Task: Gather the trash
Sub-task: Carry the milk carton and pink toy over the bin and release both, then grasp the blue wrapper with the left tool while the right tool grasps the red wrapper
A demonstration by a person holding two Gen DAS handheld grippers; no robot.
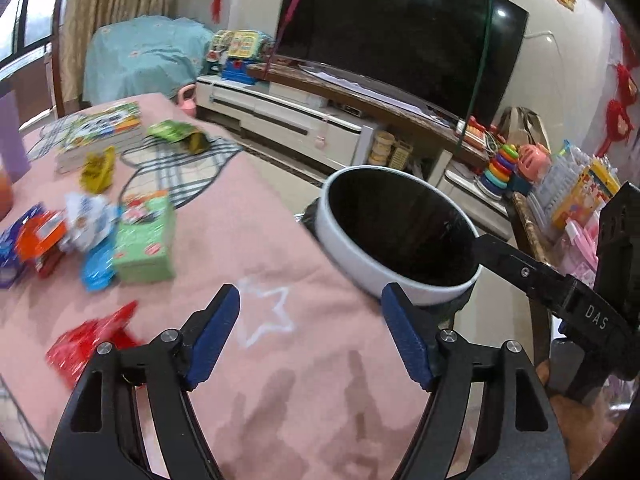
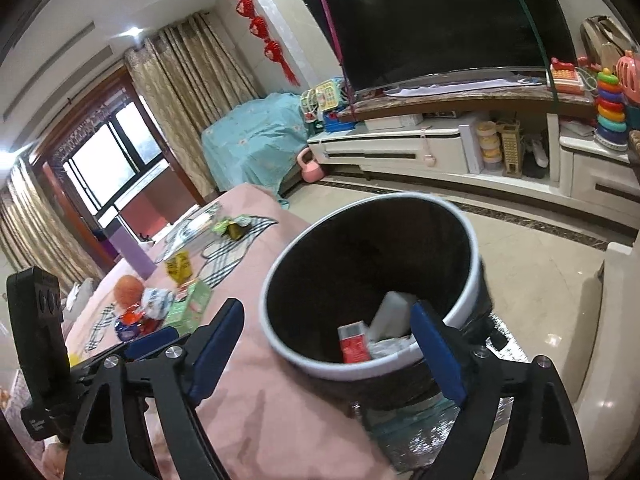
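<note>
A white-rimmed bin with a black liner stands at the right edge of the pink-clothed table. In the right wrist view the bin holds a red carton and a white box. My left gripper is open and empty over the cloth. My right gripper is open and empty above the bin's near rim. Trash lies on the table: a green carton, a red wrapper, a blue wrapper, a white wrapper, yellow packet, green packet.
Books lie at the table's far end. An orange fruit sits among the trash. A TV on a low cabinet stands behind, with toys at its right. The right gripper's body shows beside the bin.
</note>
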